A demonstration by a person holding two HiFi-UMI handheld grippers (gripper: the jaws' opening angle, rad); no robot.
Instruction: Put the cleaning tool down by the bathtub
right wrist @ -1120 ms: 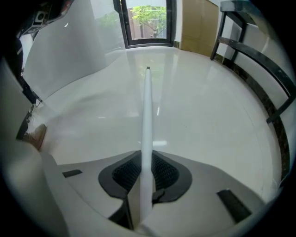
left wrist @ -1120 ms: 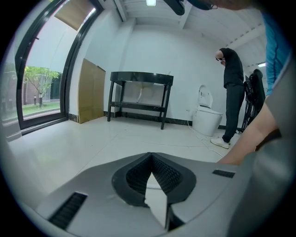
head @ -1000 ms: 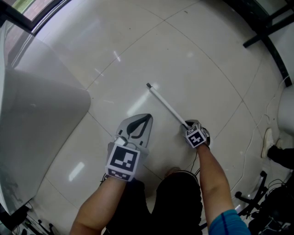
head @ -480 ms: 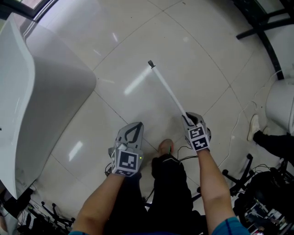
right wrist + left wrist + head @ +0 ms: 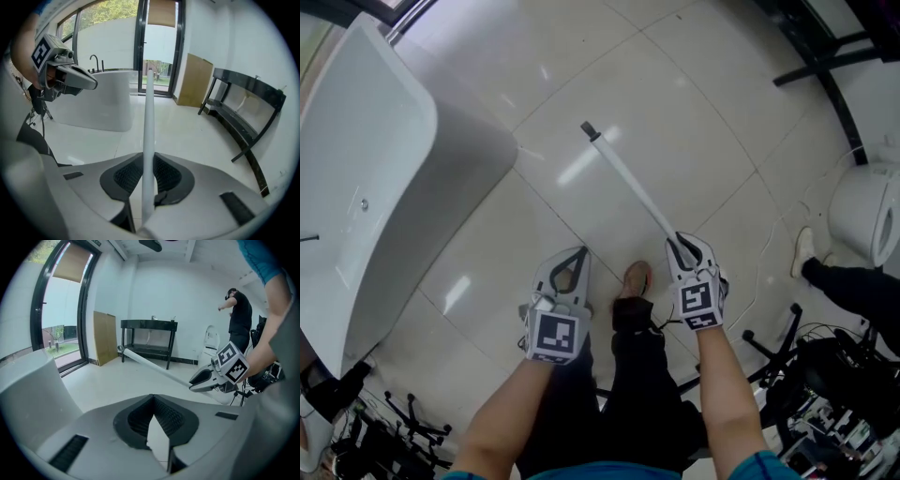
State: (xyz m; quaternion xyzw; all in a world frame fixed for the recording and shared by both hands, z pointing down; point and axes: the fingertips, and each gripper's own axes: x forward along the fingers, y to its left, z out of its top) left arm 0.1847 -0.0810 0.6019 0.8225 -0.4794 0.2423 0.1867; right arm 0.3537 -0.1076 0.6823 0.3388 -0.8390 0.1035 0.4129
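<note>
The cleaning tool shows as a long white pole (image 5: 628,186) with a dark tip, slanting up and to the left over the tiled floor. My right gripper (image 5: 678,241) is shut on its near end; in the right gripper view the pole (image 5: 148,117) runs straight out between the pads. My left gripper (image 5: 580,251) hangs beside it, shut, holding nothing. Its tips (image 5: 153,395) meet in the left gripper view, where the pole (image 5: 150,364) and the right gripper (image 5: 193,386) show at the right. The white bathtub (image 5: 366,169) fills the left side, its wall (image 5: 101,105) ahead of the pole.
My shoe (image 5: 635,278) is on the floor between the grippers. A white toilet (image 5: 862,211), another person's leg (image 5: 848,281) and cables lie at the right. A black table frame (image 5: 150,331) and a brown board (image 5: 104,336) stand by the far wall.
The bathtub has come further into the head view at the left. The pole's tip has swung leftward, still held in the right gripper. Both grippers sit lower in the view.
</note>
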